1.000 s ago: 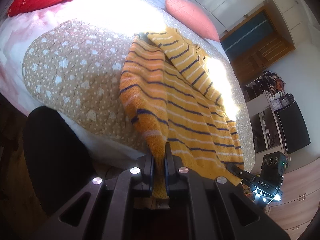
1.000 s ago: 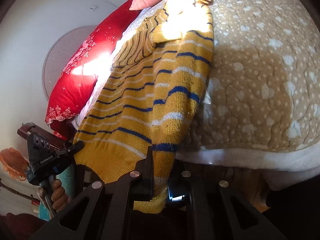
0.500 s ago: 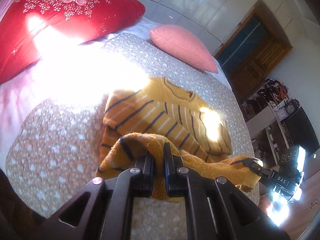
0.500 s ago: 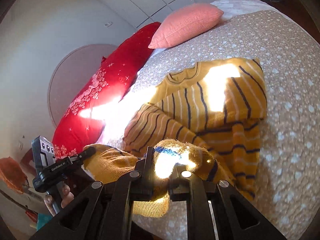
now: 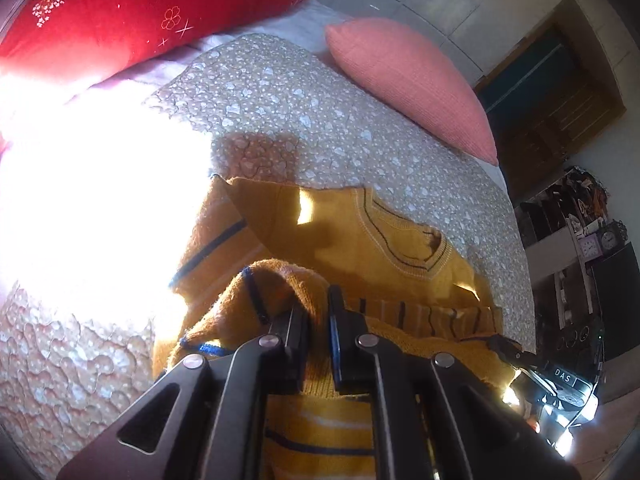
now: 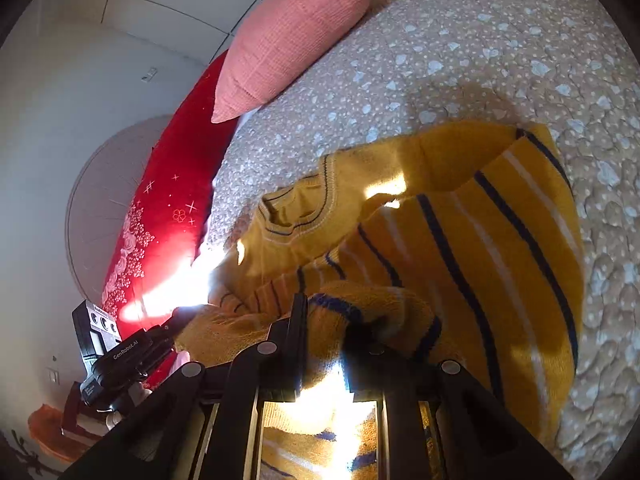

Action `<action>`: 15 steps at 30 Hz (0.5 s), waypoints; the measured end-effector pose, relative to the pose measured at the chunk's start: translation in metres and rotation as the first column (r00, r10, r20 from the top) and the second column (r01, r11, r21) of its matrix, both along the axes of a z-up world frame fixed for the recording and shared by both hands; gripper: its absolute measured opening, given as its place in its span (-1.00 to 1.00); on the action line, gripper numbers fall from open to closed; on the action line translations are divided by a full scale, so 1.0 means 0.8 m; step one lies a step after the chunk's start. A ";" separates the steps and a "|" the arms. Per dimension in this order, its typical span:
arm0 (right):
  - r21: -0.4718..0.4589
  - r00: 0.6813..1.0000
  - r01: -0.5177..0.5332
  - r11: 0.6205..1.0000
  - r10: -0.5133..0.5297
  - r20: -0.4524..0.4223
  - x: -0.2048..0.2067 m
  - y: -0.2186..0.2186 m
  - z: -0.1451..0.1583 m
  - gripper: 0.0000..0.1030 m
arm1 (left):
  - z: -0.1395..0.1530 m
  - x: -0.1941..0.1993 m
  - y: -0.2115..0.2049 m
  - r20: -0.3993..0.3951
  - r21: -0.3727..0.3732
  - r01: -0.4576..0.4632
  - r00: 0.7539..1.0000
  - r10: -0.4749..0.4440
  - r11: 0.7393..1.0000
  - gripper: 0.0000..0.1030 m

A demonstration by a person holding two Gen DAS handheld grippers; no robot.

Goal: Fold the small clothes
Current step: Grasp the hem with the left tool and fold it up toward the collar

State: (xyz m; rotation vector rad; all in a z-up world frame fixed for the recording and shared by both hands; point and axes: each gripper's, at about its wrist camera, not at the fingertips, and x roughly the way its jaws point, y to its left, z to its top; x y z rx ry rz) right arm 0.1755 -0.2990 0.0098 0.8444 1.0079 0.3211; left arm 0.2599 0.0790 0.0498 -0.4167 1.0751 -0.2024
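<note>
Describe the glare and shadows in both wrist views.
Left wrist: sunlight blows out the beige heart-print quilt at left; shadow covers the yellow striped knit sweater. Right wrist: a glare patch sits between the fingers, the sweater partly shaded.

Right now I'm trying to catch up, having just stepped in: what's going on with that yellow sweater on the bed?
A person with a gripper in each hand is folding the yellow striped sweater on the quilted bedspread. The left gripper is clamped on one hem corner. The right gripper has the other corner between its jaws, which are opening. The hem is doubled up toward the collar, near the pink pillow.
</note>
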 end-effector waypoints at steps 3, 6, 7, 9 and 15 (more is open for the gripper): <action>0.059 1.000 0.017 0.998 -0.016 -0.022 0.022 -0.008 -0.015 -0.65 | -0.010 0.016 0.004 -0.012 -0.025 -0.006 1.000 0.006 1.000 -0.77; 0.124 0.999 0.044 0.991 -0.040 -0.027 0.042 -0.018 -0.026 -0.47 | -0.018 0.029 0.011 -0.022 -0.073 -0.010 1.000 0.008 0.997 -0.58; 0.155 0.998 0.056 0.986 -0.053 -0.029 0.047 -0.022 -0.030 -0.43 | -0.021 0.033 0.014 -0.024 -0.096 -0.014 1.000 0.012 0.995 -0.51; 0.220 0.996 0.085 0.972 -0.080 -0.031 0.053 -0.032 -0.038 -0.26 | -0.026 0.040 0.022 -0.032 -0.145 -0.035 0.999 0.030 0.989 -0.06; 0.310 0.977 0.208 0.928 -0.210 -0.028 0.063 -0.070 -0.043 0.19 | -0.020 0.049 0.058 -0.041 -0.266 -0.107 0.994 0.100 0.958 0.18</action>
